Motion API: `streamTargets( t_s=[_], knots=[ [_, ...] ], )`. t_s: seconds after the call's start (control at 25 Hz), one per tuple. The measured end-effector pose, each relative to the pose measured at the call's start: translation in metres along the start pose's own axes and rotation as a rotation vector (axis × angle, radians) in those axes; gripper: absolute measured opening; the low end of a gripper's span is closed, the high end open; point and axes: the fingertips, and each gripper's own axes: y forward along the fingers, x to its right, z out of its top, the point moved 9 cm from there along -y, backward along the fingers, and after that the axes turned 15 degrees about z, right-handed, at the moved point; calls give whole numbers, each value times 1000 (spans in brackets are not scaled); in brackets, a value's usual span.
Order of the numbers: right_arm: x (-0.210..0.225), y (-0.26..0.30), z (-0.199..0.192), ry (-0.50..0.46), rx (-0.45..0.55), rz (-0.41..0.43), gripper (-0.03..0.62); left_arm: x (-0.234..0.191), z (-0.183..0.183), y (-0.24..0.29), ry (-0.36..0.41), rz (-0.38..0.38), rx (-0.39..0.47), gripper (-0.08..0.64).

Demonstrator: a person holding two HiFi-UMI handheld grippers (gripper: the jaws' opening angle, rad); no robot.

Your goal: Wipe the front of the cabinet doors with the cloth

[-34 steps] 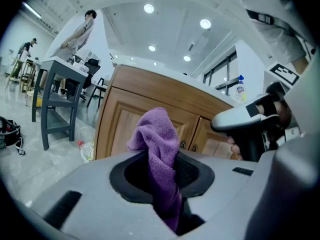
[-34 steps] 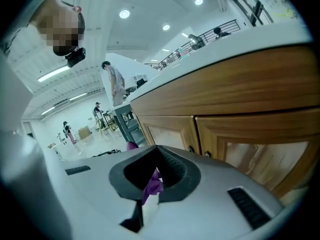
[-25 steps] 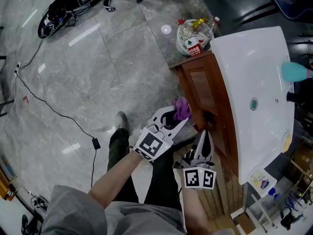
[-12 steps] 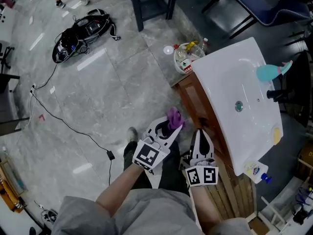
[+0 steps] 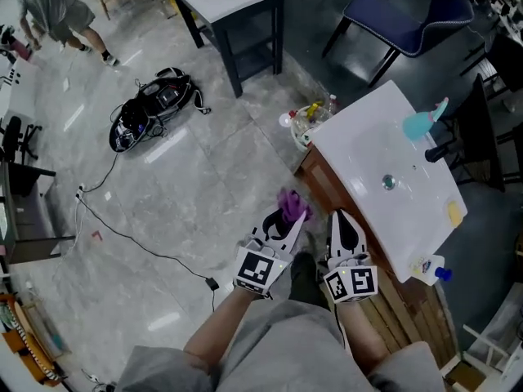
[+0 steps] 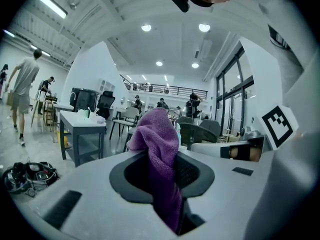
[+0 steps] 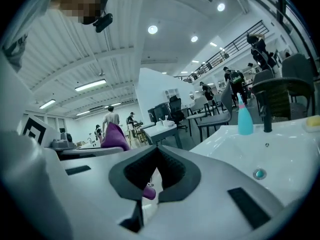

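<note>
In the head view, the left gripper (image 5: pixel 288 221) has its fingers shut on a purple cloth (image 5: pixel 290 204), which bunches up past the fingertips. The cloth sits just beside the front of the brown wooden cabinet (image 5: pixel 327 190), near its left corner; contact with the wood cannot be made out. The right gripper (image 5: pixel 339 219) lies alongside, pointing the same way, its tips close to the cabinet front under the edge of the white sink (image 5: pixel 368 149). A teal bottle (image 5: pixel 421 123) and a dark tap (image 5: pixel 437 151) stand at the far end of the sink. A bag of bottles (image 5: pixel 309 121) rests on the floor (image 5: pixel 188 186) by the cabinet's far corner, and a black bag (image 5: pixel 155 109) with a trailing cable (image 5: pixel 122 227) lies well apart to the left.

In the left gripper view, the fingers (image 6: pixel 200 176) clamp the cloth (image 6: pixel 155 144) between them. Its long axis runs upright, from deep in the gap up to a folded bunch above the tips. A grey surface (image 6: pixel 82 121) and chairs stand beyond.

In the right gripper view, the fingers (image 7: pixel 175 171) are closed together with nothing held. The cloth (image 7: pixel 115 136) shows to the left, in the other gripper. The sink (image 7: pixel 280 149) spreads to the right, with the teal bottle (image 7: pixel 245 119) on it.
</note>
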Motion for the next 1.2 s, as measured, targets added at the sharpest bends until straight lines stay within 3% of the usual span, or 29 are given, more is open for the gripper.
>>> streamTargets(
  t_s=[0.24, 0.44, 1.2],
  knots=[
    [-23, -2, 35, -43, 62, 41, 8, 2, 47, -9, 7, 32, 63, 97],
    [-38, -6, 51, -55, 93, 47, 8, 10, 74, -21, 50, 14, 115, 97],
    [-53, -8, 67, -94, 161, 48, 9, 12, 93, -29, 49, -30, 158, 97]
  ],
)
